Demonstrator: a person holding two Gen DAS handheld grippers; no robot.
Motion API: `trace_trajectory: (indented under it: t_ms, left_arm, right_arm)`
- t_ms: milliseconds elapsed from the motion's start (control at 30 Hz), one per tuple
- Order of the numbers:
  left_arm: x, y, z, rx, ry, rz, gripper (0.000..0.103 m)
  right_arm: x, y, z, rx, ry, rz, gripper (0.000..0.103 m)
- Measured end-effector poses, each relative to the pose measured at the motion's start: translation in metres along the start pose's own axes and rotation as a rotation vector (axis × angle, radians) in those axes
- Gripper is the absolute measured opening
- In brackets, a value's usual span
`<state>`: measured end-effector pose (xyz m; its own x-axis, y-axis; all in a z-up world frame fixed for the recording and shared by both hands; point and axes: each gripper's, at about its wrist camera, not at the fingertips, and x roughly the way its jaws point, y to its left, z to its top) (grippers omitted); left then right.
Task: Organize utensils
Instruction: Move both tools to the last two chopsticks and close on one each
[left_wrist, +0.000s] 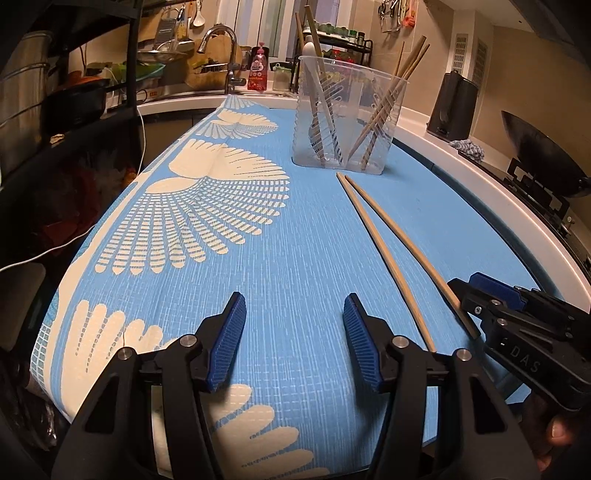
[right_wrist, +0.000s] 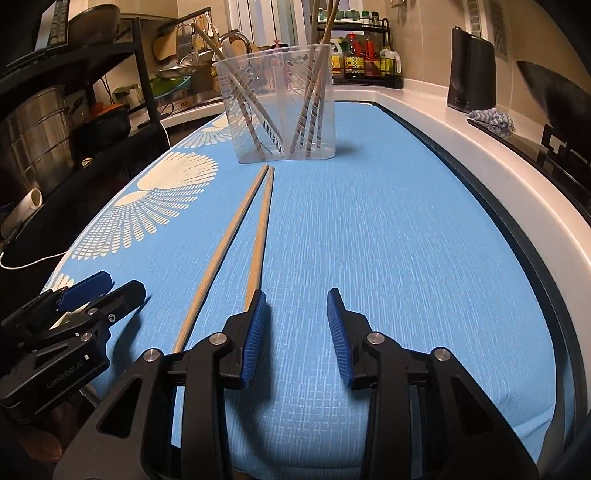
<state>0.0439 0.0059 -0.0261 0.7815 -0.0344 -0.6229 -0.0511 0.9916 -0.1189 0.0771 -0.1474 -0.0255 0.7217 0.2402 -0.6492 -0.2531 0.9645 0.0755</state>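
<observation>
While both of my grippers sit low over the blue cloth (right_wrist: 388, 240), two loose chopsticks (right_wrist: 236, 236) lie flat on it, side by side, in front of the clear plastic holder (right_wrist: 280, 110). Their long axes run from the near edge of the cloth straight away toward the holder, and their far ends, almost touching each other, point at its base but stop just short of it. Nearer to me they spread a little apart.

My left gripper (left_wrist: 294, 339) has its jaws partly open with only bare cloth between the pads; the chopsticks lie just to its right. My right gripper (right_wrist: 297, 332) is open somewhat less, also with nothing between its pads. The near end of the right-hand chopstick disappears under the outer side of its left finger, and I cannot tell whether they touch.

Inside the holder, more chopsticks (left_wrist: 384, 110) stand leaning in two groups, tips down.
</observation>
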Motion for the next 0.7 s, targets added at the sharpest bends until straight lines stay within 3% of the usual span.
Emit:
trace_trajectory:
  t_ms: [300,467,600,700]
  left_arm:
    - [-0.001,-0.004,-0.001,-0.004,-0.008,-0.003,0.055]
    - [-0.002,-0.003,-0.001,-0.009,-0.012,-0.007,0.055]
    - [-0.001,-0.010,0.004,0.004,-0.016,-0.022,0.053]
    - [-0.001,-0.018,0.010,0.011,-0.020,-0.048,0.053]
  right_arm:
    - [-0.009,-0.002,0.002,0.013,-0.036,0.050,0.035]
    - [-0.004,0.008,-0.003,-0.031,-0.010,0.052,0.033]
    - [-0.006,0.006,-0.004,-0.042,-0.018,0.023,0.010]
    - [-0.009,-0.006,-0.006,-0.010,-0.027,-0.011,0.006]
